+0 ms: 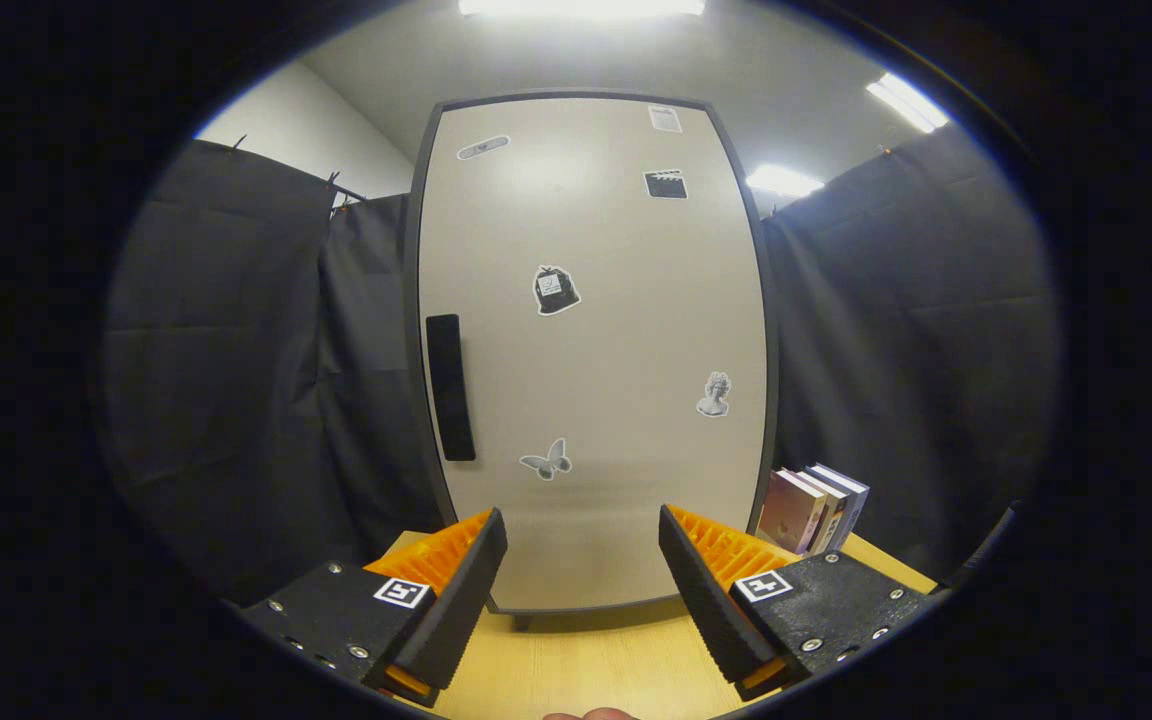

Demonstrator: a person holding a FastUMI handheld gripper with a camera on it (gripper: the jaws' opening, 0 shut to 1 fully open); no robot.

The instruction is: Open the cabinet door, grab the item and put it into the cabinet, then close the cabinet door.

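Note:
A tall pale cabinet [591,350] stands on the wooden table [576,660] straight ahead, its door shut. Several small stickers dot the door. A dark vertical handle [450,387] sits along the door's left edge, up and to the left of my left finger. My gripper [583,540] is open, with nothing between its fingers, and the bottom of the door shows in the gap between them. A few upright books [813,508] lean beside the cabinet's lower right corner, just beyond my right finger.
Black cloth walls close in on both sides of the cabinet. Ceiling lights glow above. A bare strip of table lies between my fingers and the cabinet's foot. A fingertip of the person's hand [591,714] shows below the fingers.

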